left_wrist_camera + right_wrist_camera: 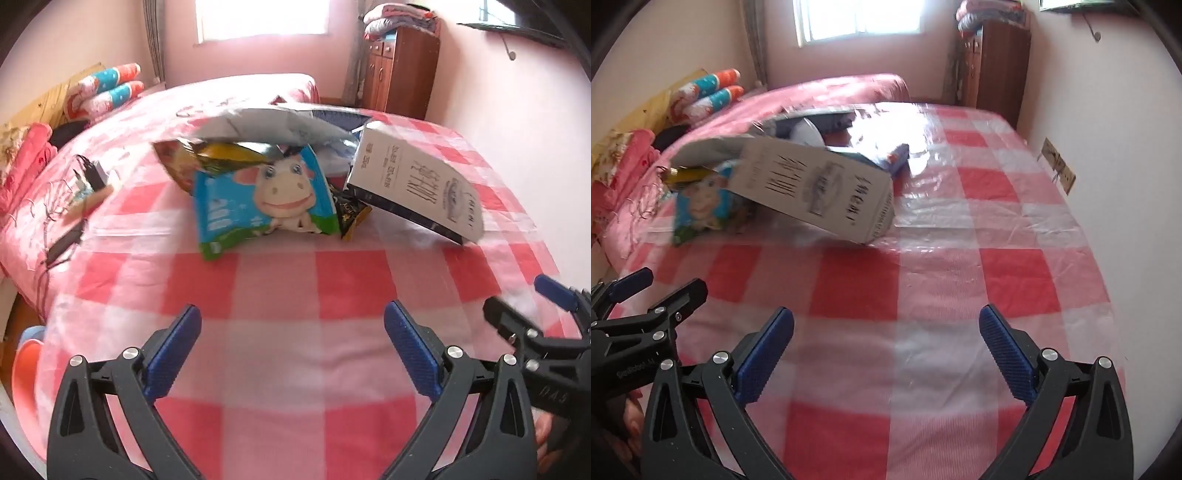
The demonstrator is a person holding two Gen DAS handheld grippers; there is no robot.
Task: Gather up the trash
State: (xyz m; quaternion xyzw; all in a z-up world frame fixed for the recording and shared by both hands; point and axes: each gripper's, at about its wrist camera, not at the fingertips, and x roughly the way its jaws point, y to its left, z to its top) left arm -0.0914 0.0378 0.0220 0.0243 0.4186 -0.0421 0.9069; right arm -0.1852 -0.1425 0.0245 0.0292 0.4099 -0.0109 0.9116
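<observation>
Along the left edge of the bed [280, 295] lies a tangle of thin cables with a dark charger block [94, 173] — household gear by the look of it, not litter, and best left alone. The trash sits in one heap near the middle of the checked cover, well ahead of both grippers.

Leftmost in the heap is a brownish foil snack bag [181, 162], crumpled and probably nearly weightless. Leaning on it is the blue cow-print pouch [266, 199], its bottom seam toward the near edge of the bed. It looks soft and slick; a pinch on the flat sealed seam should hold better than one on the puffed face. A small black-and-gold wrapper [351, 214] is wedged just to its right, partly under the white carton [417, 184]. The carton is tilted, one corner down on the cover, and appears stiff but light and likely empty, so it could be taken by an open flap or across a narrow side. A pale plastic bag [266, 122] drapes over the back of the heap and will be limp and slippery. A clear plastic sheet [979, 206] covers the right part of the bed.

The left gripper [291, 332] hangs above the near edge with its jaws spread wide and nothing between them. The right gripper [886, 332] is beside it, equally wide and empty.
</observation>
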